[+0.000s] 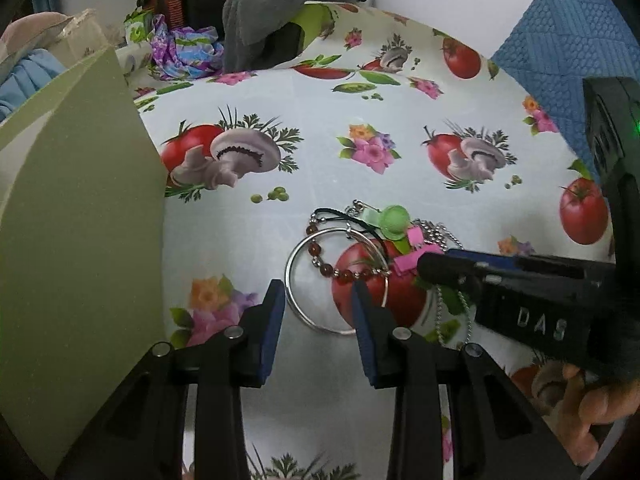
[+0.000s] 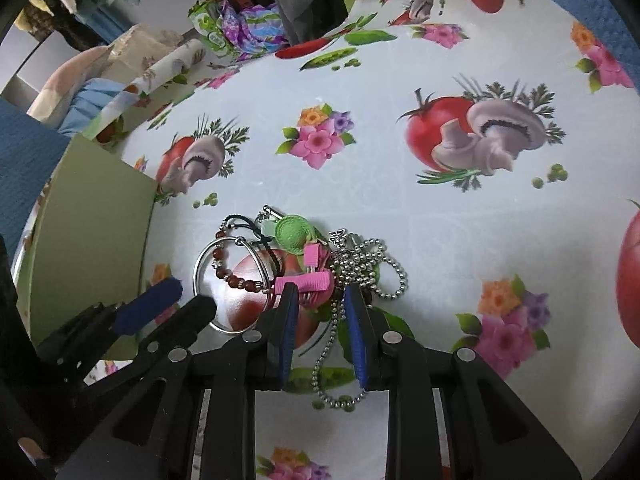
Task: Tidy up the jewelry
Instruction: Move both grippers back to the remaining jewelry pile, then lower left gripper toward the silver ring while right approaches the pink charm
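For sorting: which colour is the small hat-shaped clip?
Green hat-shaped clip, clearest in the right wrist view.

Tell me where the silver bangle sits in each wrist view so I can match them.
Left wrist: silver bangle lower centre, between the left tongs.
Right wrist: silver bangle lower left, left of the right tongs.
Shared landmark: green hat charm.

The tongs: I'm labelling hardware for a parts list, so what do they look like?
Both the left tongs and right tongs are matte black plastic, each with two fingers faced in blue pads and silver round pivot bolts. The right body carries raised "DAS" lettering and a green light.
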